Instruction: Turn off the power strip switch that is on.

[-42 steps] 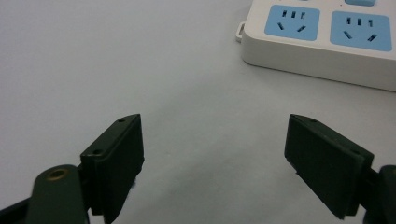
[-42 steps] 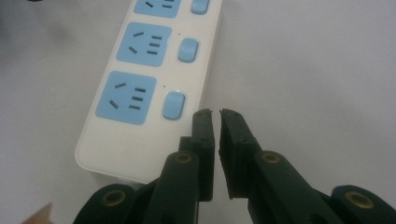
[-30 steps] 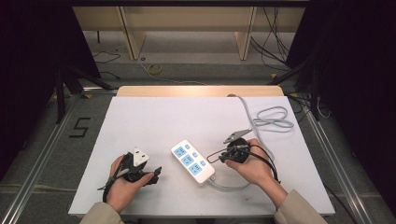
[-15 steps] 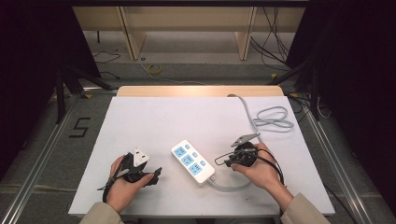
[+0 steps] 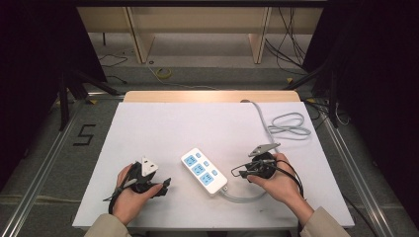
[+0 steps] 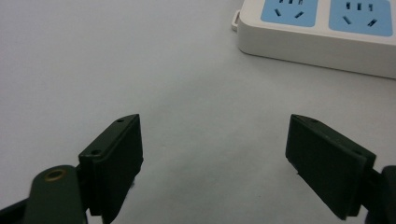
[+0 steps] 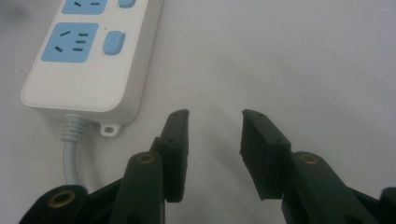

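A white power strip [image 5: 203, 170] with blue sockets lies slantwise on the white table [image 5: 197, 123], between my two grippers. My left gripper [image 5: 165, 184] rests to its left, open; in the left gripper view its jaws [image 6: 215, 135] stand wide over bare table, the strip [image 6: 327, 32] ahead at the upper right. My right gripper [image 5: 238, 170] sits just right of the strip's cable end. Its jaws [image 7: 215, 126] have just been opening, and nothing is between them. The strip [image 7: 88, 60] and its grey cable [image 7: 70, 154] lie to their left.
The strip's grey cable [image 5: 242, 197] loops round under my right hand and runs back to a loose coil [image 5: 289, 126] at the table's far right. A wooden frame [image 5: 197, 96] borders the far edge. A "5" [image 5: 84, 134] is marked on the floor at left.
My right gripper has drawn slightly right and nearer the person, away from the strip's end, and its jaws have spread apart. The left gripper and the strip have stayed put.
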### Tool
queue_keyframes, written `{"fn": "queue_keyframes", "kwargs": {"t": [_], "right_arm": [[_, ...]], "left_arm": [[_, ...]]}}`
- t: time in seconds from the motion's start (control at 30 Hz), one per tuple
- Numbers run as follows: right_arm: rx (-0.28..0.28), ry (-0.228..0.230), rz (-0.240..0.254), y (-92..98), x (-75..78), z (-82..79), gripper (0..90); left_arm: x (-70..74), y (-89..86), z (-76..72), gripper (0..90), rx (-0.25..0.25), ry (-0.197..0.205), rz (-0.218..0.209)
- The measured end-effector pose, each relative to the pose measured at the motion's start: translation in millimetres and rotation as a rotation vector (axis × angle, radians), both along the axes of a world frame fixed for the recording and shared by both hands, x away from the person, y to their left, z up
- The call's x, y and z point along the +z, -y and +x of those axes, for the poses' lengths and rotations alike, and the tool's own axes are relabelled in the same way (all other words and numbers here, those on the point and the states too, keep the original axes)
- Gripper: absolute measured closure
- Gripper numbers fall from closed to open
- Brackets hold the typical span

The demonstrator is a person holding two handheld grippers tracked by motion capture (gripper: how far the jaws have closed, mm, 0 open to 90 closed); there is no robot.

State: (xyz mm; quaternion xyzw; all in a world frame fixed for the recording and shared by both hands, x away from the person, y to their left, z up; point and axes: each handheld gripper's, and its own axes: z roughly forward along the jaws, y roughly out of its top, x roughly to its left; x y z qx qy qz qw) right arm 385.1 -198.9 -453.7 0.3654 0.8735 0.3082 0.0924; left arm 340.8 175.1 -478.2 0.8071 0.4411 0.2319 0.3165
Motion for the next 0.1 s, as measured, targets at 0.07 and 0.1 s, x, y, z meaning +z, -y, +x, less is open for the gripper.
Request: {"fn": "queue_keyframes", "kwargs": {"t": [0.07, 0.1], "right_arm": [[-0.005, 0.007, 0.006, 0.8, 0.2, -0.3, 60.7], [-0.005, 0.012, 0.008, 1.6, 0.3, -0.3, 60.2]], "left_arm": [[-1.0, -0.5, 0.8, 18.3, 0.004, -0.003, -0.002], [-1.6, -0.8, 1.4, 18.1, 0.006, -0.005, 0.001]]}}
